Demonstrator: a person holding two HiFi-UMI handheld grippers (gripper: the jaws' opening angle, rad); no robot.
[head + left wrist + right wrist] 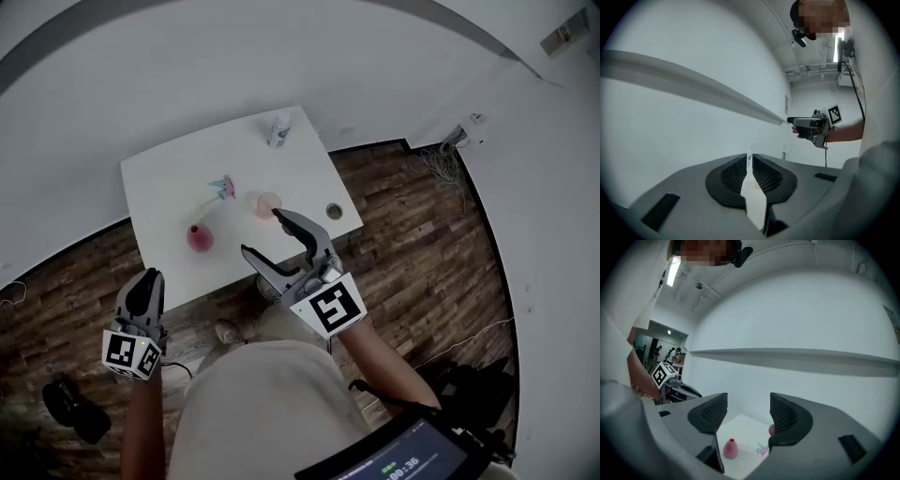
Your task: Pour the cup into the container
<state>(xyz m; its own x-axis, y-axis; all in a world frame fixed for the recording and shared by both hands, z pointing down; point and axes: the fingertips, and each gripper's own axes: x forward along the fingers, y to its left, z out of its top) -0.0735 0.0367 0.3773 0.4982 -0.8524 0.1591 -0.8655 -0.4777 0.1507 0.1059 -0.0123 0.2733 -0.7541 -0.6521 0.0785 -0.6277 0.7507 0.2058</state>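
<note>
**Head view.** Both hand-held grippers are held clear of the white table (pixel 169 178), which stands on a wood-plank floor (pixel 403 244) beside a white wall.

**Left gripper** (pixel 143 281): its jaws are fully together with nothing between them; it hangs off the table's near edge, over the floor; its own view shows the 2 pads (pixel 759 176) meeting along a thin seam.

**Right gripper** (pixel 262 232): its jaws stand well apart and hold nothing; in its own view only the far-off table shows through the gap.

**Pink cup** (pixel 268 204): it stands upright on the table towards the right side; in the head view it lies just beyond the right gripper's upper fingertip, untouched; in the right gripper view it is partly hidden behind the right-hand jaw.

**Pink container** (pixel 199 237), red-topped: it stands upright near the table's front edge, left of the cup and apart from it.

**3 further items on the table:** a bottle (pixel 278 129) at the far edge; a small teal-and-pink object (pixel 222 187) near the middle; a round greenish item (pixel 334 211), possibly a lid, near the right edge.
</note>
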